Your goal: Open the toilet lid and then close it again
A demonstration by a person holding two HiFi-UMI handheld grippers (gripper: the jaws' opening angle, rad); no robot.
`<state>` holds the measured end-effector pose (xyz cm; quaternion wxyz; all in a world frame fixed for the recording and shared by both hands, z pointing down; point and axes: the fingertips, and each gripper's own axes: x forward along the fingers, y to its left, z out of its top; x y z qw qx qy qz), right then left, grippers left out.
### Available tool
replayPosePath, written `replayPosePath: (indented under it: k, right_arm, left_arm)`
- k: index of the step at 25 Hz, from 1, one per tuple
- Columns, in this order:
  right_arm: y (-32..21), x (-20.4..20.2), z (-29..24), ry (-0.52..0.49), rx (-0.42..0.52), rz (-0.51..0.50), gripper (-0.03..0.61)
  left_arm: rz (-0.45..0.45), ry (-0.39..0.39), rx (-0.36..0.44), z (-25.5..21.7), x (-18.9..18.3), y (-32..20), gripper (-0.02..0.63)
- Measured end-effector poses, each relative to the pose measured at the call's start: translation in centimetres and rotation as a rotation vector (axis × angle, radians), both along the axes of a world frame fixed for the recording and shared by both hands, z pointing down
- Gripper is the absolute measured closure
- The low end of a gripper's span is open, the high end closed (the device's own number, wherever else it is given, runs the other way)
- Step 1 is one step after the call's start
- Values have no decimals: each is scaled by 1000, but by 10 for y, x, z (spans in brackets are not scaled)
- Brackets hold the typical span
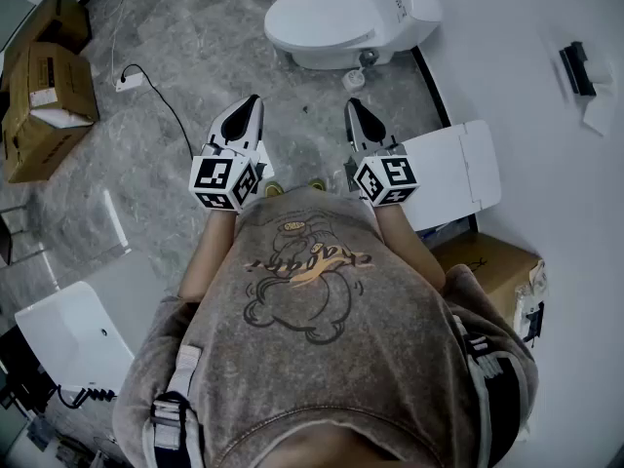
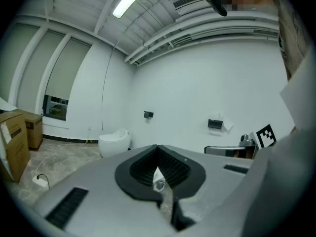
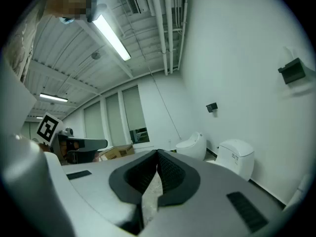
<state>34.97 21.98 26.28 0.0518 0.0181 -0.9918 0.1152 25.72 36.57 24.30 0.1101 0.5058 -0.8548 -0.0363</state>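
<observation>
White toilet (image 1: 356,22): we find it at 12 o'clock in the head view, on the floor against the wall and well apart from both grippers.
Lid (image 1: 320,15): down, lying flat over the bowl.
Left gripper (image 1: 251,103): at 11 o'clock from our chest. Its own view shows the jaws pressed together with nothing between them, and the tips point toward the toilet.
Right gripper (image 1: 352,105): at 1 o'clock from our chest, jaws likewise closed on nothing, roughly level with the left gripper.
Floor (image 1: 195,37): grey, stone-patterned.
Cardboard boxes (image 1: 44,96): stacked at 10 o'clock, near the frame edge.
Cable (image 1: 161,91): black, running across the floor at 11 o'clock.
White panel (image 1: 466,169): at 3 o'clock, just beside the right gripper's marker cube.
</observation>
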Motion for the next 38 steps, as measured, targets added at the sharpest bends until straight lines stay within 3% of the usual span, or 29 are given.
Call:
replayPosePath:
  k: [10,16,30,38]
  right_arm:
    - [-8,9,10,4,-22,-27,552]
    - [-14,-11,29,35,-16,-65,552]
    - [-94,-154,97,61,-29,10,552]
    - [-132,-225,194,125,-80,36,552]
  left_arm:
    - [3,11,-9,6,8,-14,606]
    - [0,9,-5,17,-13,-30,606]
    - [74,5,-41,81,-161,-126,604]
    - [85,60,-86,183,-231,-176,604]
